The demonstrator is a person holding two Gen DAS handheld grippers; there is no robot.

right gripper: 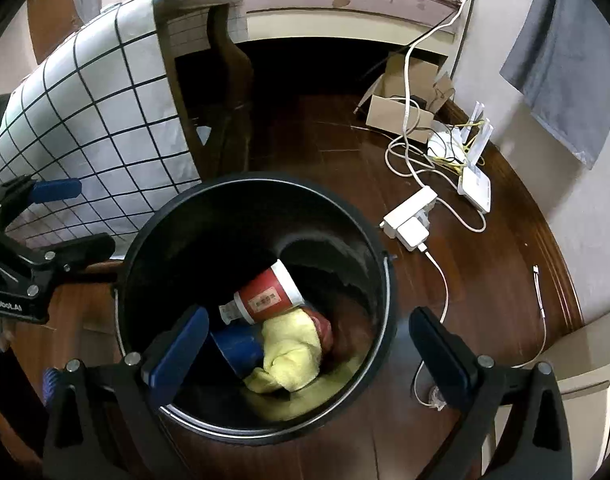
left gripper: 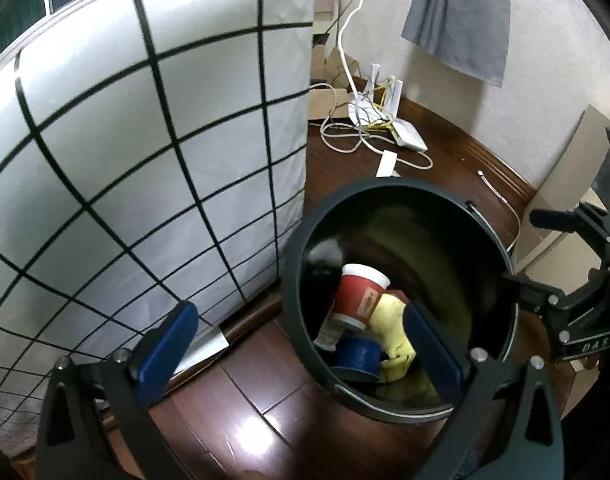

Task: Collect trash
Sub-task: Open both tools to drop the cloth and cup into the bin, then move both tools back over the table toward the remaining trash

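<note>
Inside the black bin point(right gripper: 385, 296), a red paper cup point(right gripper: 271, 296), a blue cup point(right gripper: 237, 346) and a yellow cloth point(right gripper: 291, 354) are seen lying together. Above the bin's rim, the left gripper point(left gripper: 301, 344) and right gripper point(right gripper: 305, 348) are both held spread apart, with nothing grasped.

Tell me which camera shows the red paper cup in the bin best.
The right wrist view: the red paper cup lies on its side, unobstructed, label facing the camera. In the left wrist view the cup is also visible but slightly blurred.
</note>
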